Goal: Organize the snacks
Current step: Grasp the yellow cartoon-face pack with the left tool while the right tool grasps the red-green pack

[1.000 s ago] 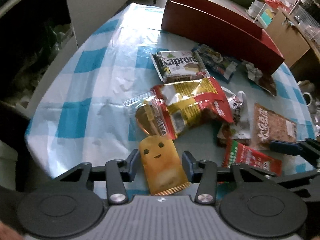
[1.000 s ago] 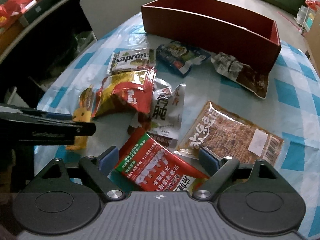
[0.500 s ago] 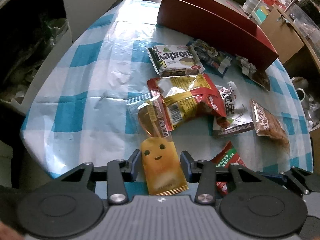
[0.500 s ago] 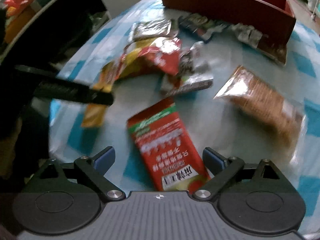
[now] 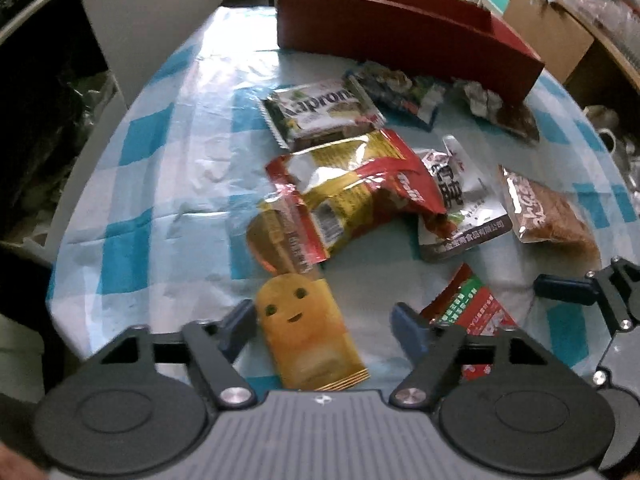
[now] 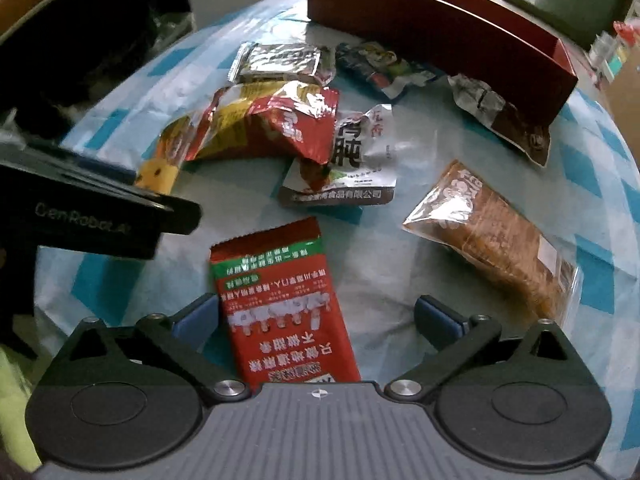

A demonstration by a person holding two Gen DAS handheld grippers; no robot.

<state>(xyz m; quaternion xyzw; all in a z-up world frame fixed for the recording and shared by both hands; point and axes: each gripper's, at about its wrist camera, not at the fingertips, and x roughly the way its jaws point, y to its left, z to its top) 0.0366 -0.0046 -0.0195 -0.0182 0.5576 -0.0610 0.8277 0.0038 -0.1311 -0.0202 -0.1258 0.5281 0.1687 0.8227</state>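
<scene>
Left gripper: jaws spread wide, holding nothing; low over the near edge of the table.
Yellow smiley-face packet: lies flat on the checked tablecloth between the left gripper's jaws, nearer the left finger, which sits just beside its edge; the right finger stands clear of it. Its far end is tucked under the red-and-gold bag.
Right gripper: jaws spread wide, gripping nothing.
Red-and-green sachet: lies flat between the right gripper's jaws, off-centre toward the left finger, which is just beside its edge; the right finger is well apart from it. Its far end points toward the silver pouch.
Other snacks: a Kapron wafer pack, a dark blue packet and a brown clear-wrapped pack lie scattered across the middle of the table.
Red box: stands at the far side of the table, behind all the snacks; its inside is not visible.
</scene>
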